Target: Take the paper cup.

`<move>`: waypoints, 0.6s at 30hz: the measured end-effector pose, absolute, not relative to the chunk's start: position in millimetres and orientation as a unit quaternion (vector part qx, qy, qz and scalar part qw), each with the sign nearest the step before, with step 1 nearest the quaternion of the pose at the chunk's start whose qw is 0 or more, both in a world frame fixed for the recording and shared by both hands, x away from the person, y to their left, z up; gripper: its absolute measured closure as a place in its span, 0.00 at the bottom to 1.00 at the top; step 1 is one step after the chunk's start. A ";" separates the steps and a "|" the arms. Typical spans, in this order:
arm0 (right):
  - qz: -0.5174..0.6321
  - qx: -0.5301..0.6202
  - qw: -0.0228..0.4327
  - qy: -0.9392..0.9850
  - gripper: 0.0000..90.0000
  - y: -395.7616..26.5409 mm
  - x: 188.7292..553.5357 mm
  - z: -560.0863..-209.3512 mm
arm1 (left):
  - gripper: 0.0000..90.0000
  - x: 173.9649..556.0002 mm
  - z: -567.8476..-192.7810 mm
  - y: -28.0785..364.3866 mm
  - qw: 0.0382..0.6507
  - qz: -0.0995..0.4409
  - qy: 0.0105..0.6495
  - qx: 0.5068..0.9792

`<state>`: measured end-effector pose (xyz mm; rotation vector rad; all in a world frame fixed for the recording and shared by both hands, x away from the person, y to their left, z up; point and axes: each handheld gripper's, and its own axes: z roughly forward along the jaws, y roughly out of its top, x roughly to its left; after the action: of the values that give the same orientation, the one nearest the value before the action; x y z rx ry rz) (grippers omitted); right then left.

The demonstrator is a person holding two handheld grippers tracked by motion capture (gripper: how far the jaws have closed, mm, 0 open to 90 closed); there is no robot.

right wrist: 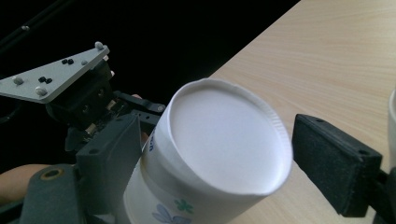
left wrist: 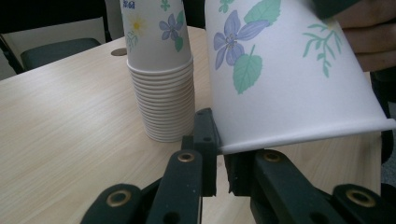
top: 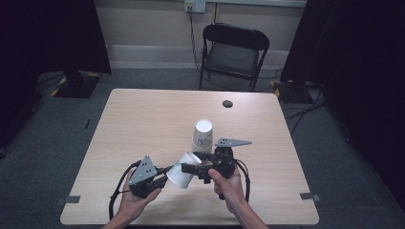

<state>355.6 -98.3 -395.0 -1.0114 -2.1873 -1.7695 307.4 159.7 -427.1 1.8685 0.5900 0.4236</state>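
Note:
A single flowered paper cup [top: 183,172] is held tilted above the table's front, with its base pointing toward the right hand. My left gripper [top: 166,174] is shut on its rim; in the left gripper view the jaws [left wrist: 219,158] pinch the rim edge of the cup [left wrist: 289,84]. My right gripper [top: 192,168] is open around the cup's base. In the right gripper view [right wrist: 224,154] the left pad [right wrist: 112,149] lies against the cup [right wrist: 219,154] and the right pad [right wrist: 334,163] stands apart from it. An upside-down stack of matching cups [top: 202,136] [left wrist: 161,70] stands just behind.
The wooden table [top: 143,119] has a dark round hole [top: 228,103] near its far edge. A black folding chair [top: 234,50] stands beyond the table. Cables trail from both grippers near the front edge. The left gripper's grey plate [right wrist: 56,74] shows past the cup.

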 end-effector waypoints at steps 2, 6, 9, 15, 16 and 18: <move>-0.592 -0.335 0.071 -0.729 0.19 -99.2 355.2 -394.4 | 0.94 307.4 -427.4 160.6 0.540 0.175 0.248 0.785; -0.597 -0.325 0.055 -0.731 0.26 -99.7 353.9 -391.8 | 0.94 309.2 -428.6 160.4 0.537 0.168 0.249 0.789; -0.595 -0.322 0.038 -0.735 0.29 -99.1 352.2 -390.1 | 0.94 309.4 -429.6 159.7 0.535 0.165 0.252 0.789; -0.596 -0.324 0.012 -0.735 0.32 -104.5 348.8 -385.7 | 0.94 310.1 -431.6 158.0 0.523 0.147 0.254 0.800; -0.597 -0.323 0.008 -0.735 0.33 -105.7 348.2 -384.9 | 0.95 311.5 -432.2 158.6 0.522 0.141 0.254 0.802; -0.595 -0.320 -0.003 -0.737 0.36 -108.0 346.8 -383.4 | 0.95 313.5 -433.7 159.0 0.520 0.134 0.261 0.802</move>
<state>346.8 -108.0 -383.4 -1.0060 -2.3209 -1.8742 313.5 159.0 -433.7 1.9230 0.6259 0.3223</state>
